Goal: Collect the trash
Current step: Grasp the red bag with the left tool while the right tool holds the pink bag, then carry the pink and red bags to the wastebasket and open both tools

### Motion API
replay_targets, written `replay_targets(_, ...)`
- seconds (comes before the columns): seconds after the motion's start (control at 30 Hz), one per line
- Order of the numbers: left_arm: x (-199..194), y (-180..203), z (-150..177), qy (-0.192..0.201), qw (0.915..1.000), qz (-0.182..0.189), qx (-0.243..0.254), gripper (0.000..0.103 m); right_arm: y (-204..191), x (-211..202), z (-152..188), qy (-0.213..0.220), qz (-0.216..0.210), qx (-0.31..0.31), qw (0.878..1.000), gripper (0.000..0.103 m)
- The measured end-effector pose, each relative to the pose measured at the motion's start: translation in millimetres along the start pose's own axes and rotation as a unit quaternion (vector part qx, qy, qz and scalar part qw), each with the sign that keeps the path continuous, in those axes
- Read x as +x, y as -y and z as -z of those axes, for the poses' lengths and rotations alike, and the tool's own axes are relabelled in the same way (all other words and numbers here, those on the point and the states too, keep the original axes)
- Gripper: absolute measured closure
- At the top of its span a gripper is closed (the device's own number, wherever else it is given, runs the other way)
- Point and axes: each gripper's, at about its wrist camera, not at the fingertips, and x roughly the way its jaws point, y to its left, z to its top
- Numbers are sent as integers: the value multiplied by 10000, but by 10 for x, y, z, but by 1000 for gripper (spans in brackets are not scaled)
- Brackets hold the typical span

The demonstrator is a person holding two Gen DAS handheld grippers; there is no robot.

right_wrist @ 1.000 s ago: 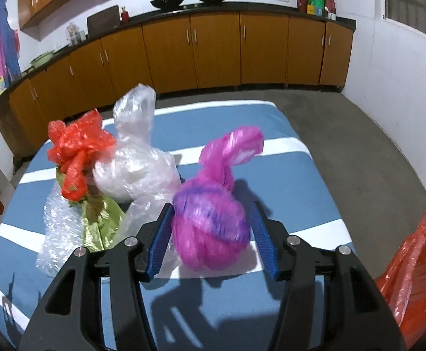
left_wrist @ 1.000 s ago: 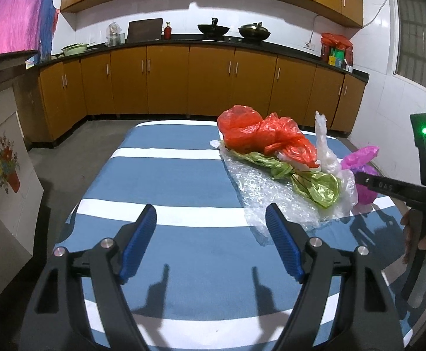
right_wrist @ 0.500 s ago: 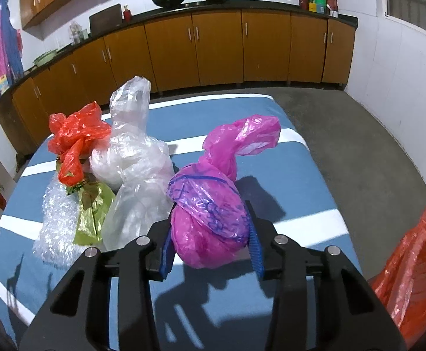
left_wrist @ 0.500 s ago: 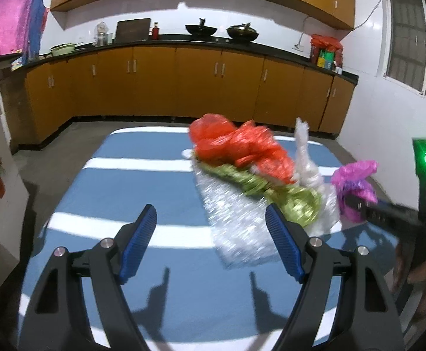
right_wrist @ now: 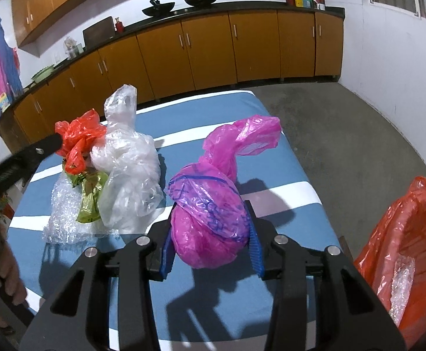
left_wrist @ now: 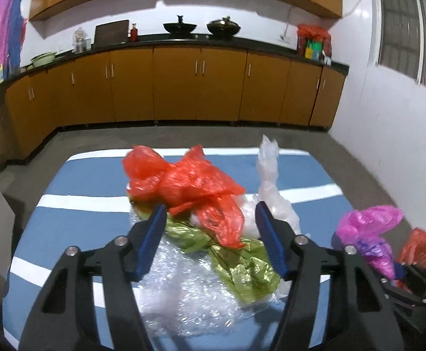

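On the blue striped table (left_wrist: 81, 181) lies a heap of trash: a red plastic bag (left_wrist: 189, 181), a green wrapper (left_wrist: 242, 266), a sheet of bubble wrap (left_wrist: 183, 292) and a clear knotted bag (right_wrist: 128, 161). My left gripper (left_wrist: 210, 213) hovers over the heap with its jaws closing. The red bag and green wrapper lie between them, and the pads are clear of both. My right gripper (right_wrist: 210, 234) is shut on a knotted pink bag (right_wrist: 210, 204) near the table's right edge.
A bin lined with a red bag (right_wrist: 403, 228) stands off the table's right side, with a bit of bubble wrap inside. Orange cabinets and a dark counter run along the far wall. Grey floor surrounds the table. A hand (right_wrist: 8, 272) holds the left gripper's handle.
My left gripper has swung right, from bare cloth to over the heap, and its jaws have narrowed. My right gripper has closed on the pink bag and carried it slightly right.
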Motion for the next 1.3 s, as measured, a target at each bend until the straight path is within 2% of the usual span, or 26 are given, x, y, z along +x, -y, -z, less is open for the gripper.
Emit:
replay_targets(0.17, 257, 44, 34, -370, 9993, -99, -35, 54, 22, -9, 8, -20, -61, 17, 10000, 61)
replay_targets(0.2, 289, 54, 33, -402, 9991, -101, -18, 59, 30, -13, 15, -23, -62, 16, 10000, 61)
replay_targets(0.27, 349, 78, 45, -476, 9987, -133, 79, 70, 60, -22, 20, -27, -63, 30, 10000, 61)
replay_targets(0.33, 393, 80, 67, -579, 9982, -105, 99, 90, 86, -38, 13, -19, -58, 59, 10000, 61)
replay_targets(0.4, 388, 51, 87, -602, 9982, -45, 44, 98, 104, -59, 14, 2, -52, 79, 10000, 61)
replay_targets(0.6, 89, -109, 91, -284, 9992, 256, -68, 100, 100, -178, -3, 108, -57, 86, 9999, 61)
replay_targets(0.87, -523, -321, 3, 125, 9989, 403, -212, 100, 5, -472, -41, 338, -140, 52, 9993, 61)
replay_targets(1.3, -1348, -144, 70, 336, 9956, 874, -103, 100, -14, -975, 1, 602, -136, -46, 9981, 61)
